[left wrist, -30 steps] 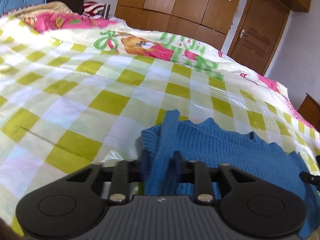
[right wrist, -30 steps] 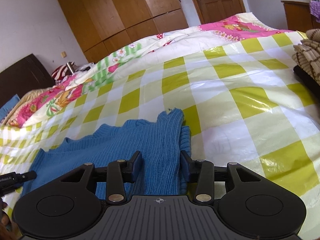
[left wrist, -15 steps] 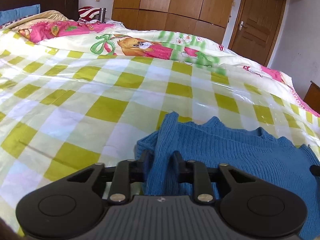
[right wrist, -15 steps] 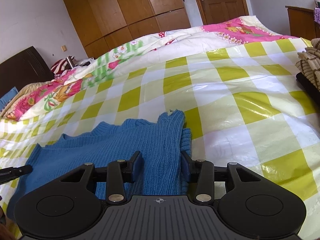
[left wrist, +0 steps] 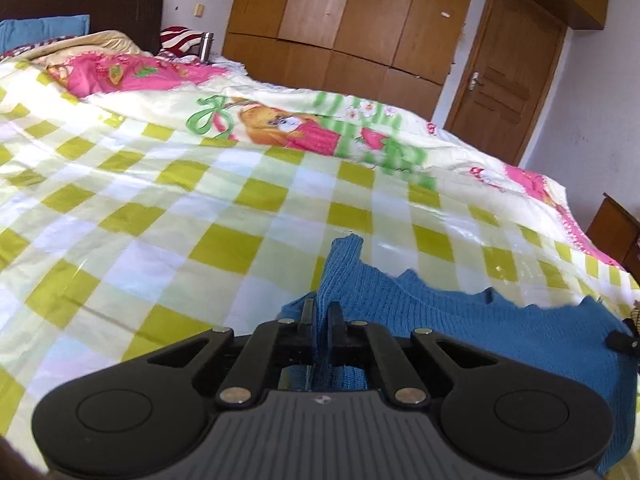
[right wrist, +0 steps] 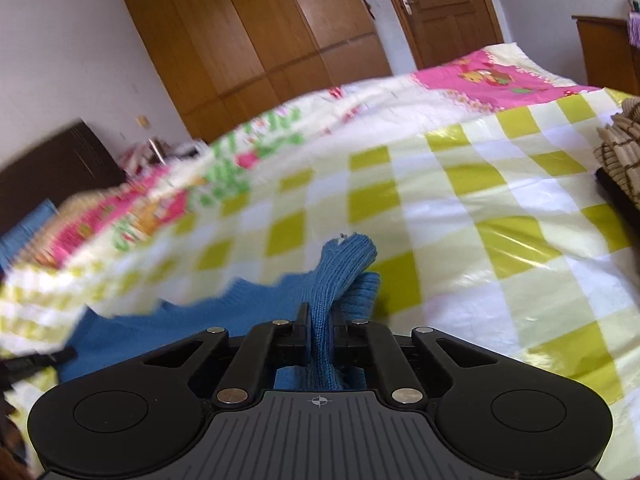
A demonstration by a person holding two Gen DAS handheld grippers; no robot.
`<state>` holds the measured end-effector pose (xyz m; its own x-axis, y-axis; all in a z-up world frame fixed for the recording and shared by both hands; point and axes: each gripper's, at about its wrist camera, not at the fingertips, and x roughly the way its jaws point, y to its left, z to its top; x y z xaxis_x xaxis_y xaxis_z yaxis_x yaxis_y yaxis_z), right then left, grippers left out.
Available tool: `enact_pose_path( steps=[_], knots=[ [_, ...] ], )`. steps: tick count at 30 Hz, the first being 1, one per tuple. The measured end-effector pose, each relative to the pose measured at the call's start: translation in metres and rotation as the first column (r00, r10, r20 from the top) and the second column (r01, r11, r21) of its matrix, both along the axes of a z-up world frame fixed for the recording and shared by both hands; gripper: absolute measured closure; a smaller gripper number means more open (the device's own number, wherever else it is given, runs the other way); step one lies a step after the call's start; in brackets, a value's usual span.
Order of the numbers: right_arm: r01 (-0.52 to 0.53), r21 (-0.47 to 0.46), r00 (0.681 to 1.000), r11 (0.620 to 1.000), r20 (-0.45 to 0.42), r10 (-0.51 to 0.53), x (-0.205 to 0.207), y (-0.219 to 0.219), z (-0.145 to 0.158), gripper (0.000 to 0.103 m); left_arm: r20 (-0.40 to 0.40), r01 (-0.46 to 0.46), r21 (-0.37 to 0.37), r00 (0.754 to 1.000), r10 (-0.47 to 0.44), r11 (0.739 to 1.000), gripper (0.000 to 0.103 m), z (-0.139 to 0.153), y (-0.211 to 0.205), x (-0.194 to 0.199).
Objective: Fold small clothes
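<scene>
A small blue knitted sweater (left wrist: 480,320) lies on the green-and-white checked bed cover (left wrist: 160,208). My left gripper (left wrist: 322,308) is shut on one shoulder strap of the sweater, which sticks up between the fingers. My right gripper (right wrist: 322,310) is shut on the other strap of the sweater (right wrist: 344,264). The sweater stretches between the two grippers, lifted a little at its top edge. The right gripper's tip shows at the right edge of the left wrist view (left wrist: 624,340).
A rolled cartoon quilt (left wrist: 300,128) lies along the far side of the bed. Wooden wardrobes (left wrist: 340,32) and a door (left wrist: 508,80) stand behind. A brown knitted garment (right wrist: 624,148) lies at the right edge of the bed.
Both grippers have closed from open onto the sweater's straps. Both views have tilted and risen, and the sweater's top edge has lifted off the cover.
</scene>
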<state>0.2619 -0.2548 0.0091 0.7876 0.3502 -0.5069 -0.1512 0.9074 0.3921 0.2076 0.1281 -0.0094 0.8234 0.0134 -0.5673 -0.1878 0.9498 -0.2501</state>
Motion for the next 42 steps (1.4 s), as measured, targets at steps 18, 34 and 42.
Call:
enact_pose_path(
  steps=[18,34,42],
  knots=[
    [0.068,-0.129,0.998,0.989,0.006,-0.068,-0.008,-0.002,-0.013,0.076,0.081,-0.017,0.111,0.997,0.008,0.994,0.072,0.012,-0.028,-0.020],
    [0.032,0.259,0.978,0.965,-0.209,0.024,-0.011,-0.066,-0.046,0.051,-0.051,0.149,0.115,0.988,-0.144,0.982,0.066,-0.015,-0.079,-0.014],
    [-0.088,0.384,0.951,0.919,-0.241,0.192,0.006,-0.072,-0.063,0.052,-0.065,0.213,0.136,0.976,-0.206,0.968,0.064,-0.020,-0.102,-0.014]
  ],
)
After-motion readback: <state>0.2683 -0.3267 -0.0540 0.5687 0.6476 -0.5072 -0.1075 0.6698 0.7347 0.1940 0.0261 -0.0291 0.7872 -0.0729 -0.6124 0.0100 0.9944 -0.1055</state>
